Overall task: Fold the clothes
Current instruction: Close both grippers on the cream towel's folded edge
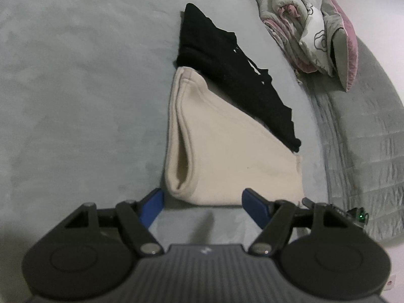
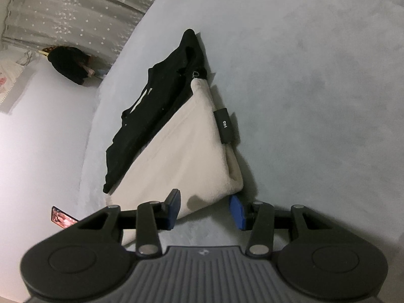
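the left hand-held gripper (image 1: 203, 203) hangs with fingers apart at the near edge of the cream garment (image 1: 227, 151), which lies folded on the bed (image 1: 75, 88), with a black garment (image 1: 227, 75) folded at its far end and overlapping it. the right hand-held gripper (image 2: 204, 208) is likewise spread, holding nothing. a careless nudge could spill the loose fold open. whether the fingers touch the cloth is unclear; the bedding pile (image 1: 310, 32) at far right is cut off.

Left gripper (image 1: 202, 207) agape, right gripper (image 2: 205, 208) agape, both empty
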`<state>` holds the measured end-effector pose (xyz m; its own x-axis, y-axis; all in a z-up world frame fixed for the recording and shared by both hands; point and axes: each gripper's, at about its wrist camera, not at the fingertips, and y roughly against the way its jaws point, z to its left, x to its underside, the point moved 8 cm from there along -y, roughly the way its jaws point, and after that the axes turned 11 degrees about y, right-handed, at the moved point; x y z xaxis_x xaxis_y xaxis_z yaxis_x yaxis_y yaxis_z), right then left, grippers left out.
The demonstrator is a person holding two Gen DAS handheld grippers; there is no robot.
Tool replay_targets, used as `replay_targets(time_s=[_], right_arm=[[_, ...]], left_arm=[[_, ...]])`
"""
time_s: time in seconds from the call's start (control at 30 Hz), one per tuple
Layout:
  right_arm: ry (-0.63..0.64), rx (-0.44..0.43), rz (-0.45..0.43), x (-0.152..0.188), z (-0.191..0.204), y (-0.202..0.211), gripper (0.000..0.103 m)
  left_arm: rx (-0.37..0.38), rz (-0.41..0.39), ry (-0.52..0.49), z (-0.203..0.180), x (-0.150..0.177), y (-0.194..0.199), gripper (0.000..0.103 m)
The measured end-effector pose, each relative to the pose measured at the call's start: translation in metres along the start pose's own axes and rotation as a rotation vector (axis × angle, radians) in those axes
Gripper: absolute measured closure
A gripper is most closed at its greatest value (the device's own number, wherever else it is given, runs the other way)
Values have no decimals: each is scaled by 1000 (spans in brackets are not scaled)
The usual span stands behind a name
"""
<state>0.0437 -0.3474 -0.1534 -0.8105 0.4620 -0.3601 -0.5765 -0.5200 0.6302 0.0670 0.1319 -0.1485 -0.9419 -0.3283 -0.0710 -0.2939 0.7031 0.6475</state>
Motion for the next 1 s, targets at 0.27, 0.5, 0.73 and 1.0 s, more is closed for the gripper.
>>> replay_targets(time_s=[0.27,0.5,0.73,1.0], right_arm=[[-23,-35,-13,-4,1,-10,61],[-18,-46,-2,-2,1,-15,75],[-50,-68,6,-2,0,-23,90],[-58,-104,-29,-8,3,-19,92]], left_arm=[[43,-2,12,-2,-1,-9,38],[46,-9,6,-1,1,-11,53],[56,-1,55,8,0,-11,81],[104,-4,86,7,-3,-8,93]])
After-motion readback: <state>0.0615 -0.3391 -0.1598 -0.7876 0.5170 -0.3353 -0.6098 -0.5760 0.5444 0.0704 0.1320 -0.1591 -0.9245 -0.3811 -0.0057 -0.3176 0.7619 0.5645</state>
